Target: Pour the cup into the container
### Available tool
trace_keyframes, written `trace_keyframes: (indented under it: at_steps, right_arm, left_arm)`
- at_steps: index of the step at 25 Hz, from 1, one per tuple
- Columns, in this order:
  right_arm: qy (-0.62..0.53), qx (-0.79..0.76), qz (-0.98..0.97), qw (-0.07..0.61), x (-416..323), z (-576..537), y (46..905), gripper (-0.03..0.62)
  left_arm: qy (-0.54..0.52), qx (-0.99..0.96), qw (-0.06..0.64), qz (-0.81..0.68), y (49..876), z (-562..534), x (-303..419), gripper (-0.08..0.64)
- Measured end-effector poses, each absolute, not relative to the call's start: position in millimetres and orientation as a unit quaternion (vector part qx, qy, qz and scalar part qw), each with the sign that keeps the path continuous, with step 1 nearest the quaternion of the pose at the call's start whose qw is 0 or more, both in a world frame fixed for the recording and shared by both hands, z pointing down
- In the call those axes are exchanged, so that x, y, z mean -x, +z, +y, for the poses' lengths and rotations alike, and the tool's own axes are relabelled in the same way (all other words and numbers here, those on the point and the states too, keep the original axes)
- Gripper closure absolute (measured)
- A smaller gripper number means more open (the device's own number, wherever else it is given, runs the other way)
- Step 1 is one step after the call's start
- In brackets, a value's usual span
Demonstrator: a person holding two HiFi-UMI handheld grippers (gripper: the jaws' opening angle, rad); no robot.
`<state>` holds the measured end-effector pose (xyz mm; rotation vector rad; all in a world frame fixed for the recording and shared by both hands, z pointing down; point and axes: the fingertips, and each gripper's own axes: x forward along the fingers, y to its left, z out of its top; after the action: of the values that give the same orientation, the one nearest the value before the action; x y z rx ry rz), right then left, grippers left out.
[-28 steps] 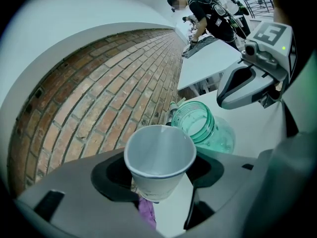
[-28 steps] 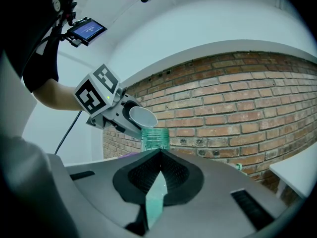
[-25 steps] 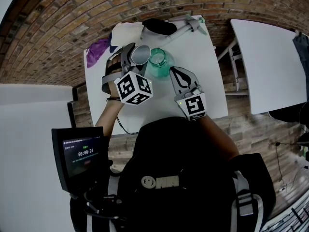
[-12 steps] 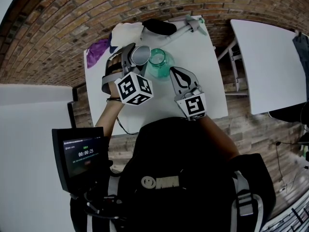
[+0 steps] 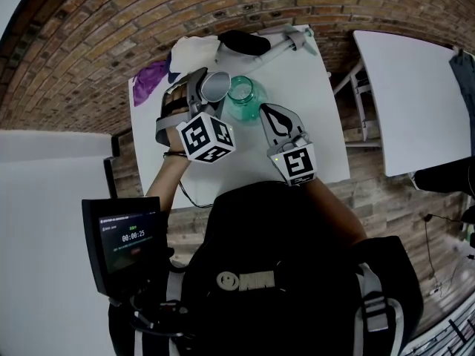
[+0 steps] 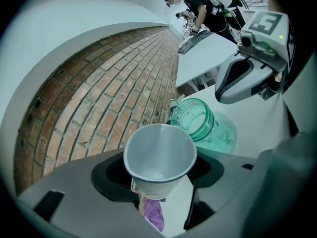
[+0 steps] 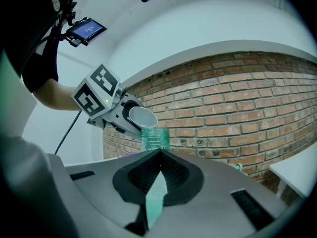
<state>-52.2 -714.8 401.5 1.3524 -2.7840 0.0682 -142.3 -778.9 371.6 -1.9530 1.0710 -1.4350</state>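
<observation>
1. left gripper (image 5: 208, 89) is clamped on the white cup (image 6: 159, 155), which is tipped at the mouth of the green jar (image 5: 245, 95); right gripper (image 7: 159, 155) has its jaws together and empty, just beside the jar.
2. the jar stands toward the far left of the table (image 5: 315, 117); bare top lies to its right, and cloths (image 5: 194, 50) crowd the far-left corner.
3. nothing has shifted since the earlier frames.

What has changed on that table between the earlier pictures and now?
Nothing visibly changed. The left gripper still holds the paper cup tilted toward the mouth of the green glass jar. The right gripper stays shut and empty beside the jar.
</observation>
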Motion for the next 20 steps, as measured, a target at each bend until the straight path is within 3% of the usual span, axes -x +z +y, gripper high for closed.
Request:
trace_keyframes:
  at_steps: [20]
  right_arm:
    - [0.022,-0.437,-0.899,0.022,53.5,-715.3,401.3,0.592]
  left_arm:
    - [-0.543,0.705,0.248,0.383,372.7,-780.0,143.3,0.253]
